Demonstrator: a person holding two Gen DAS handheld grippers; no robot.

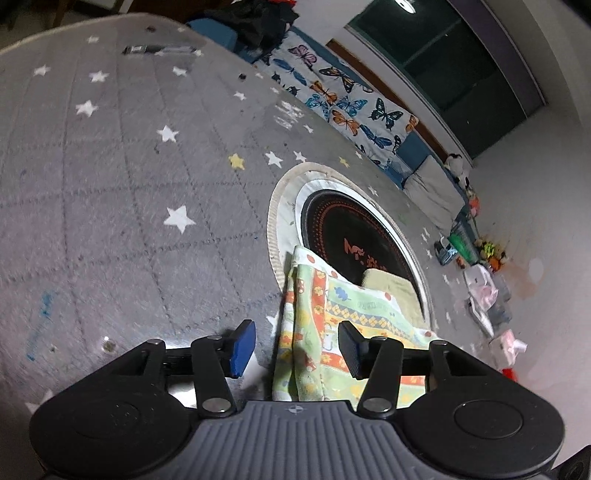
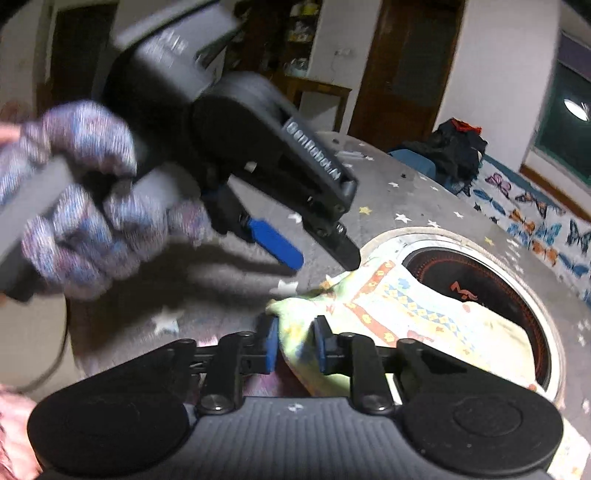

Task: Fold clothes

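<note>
A light green patterned cloth (image 1: pixel 332 325) lies folded on the grey star-patterned cover, partly over a round black plate. In the left wrist view my left gripper (image 1: pixel 297 347) is open above the cloth's near edge, with the cloth between and under its fingers. In the right wrist view my right gripper (image 2: pixel 295 341) is shut on a bunched corner of the cloth (image 2: pixel 406 314). The left gripper (image 2: pixel 325 258) also shows there, held by a gloved hand (image 2: pixel 85 199), open just above the cloth's far corner.
A round black plate (image 1: pixel 354 236) with a white rim is set into the grey cover (image 1: pixel 129 184). A butterfly-print bedding (image 1: pixel 347 99) and dark clothes (image 1: pixel 258 22) lie behind. Toys and bags (image 1: pixel 484 280) sit on the floor at right.
</note>
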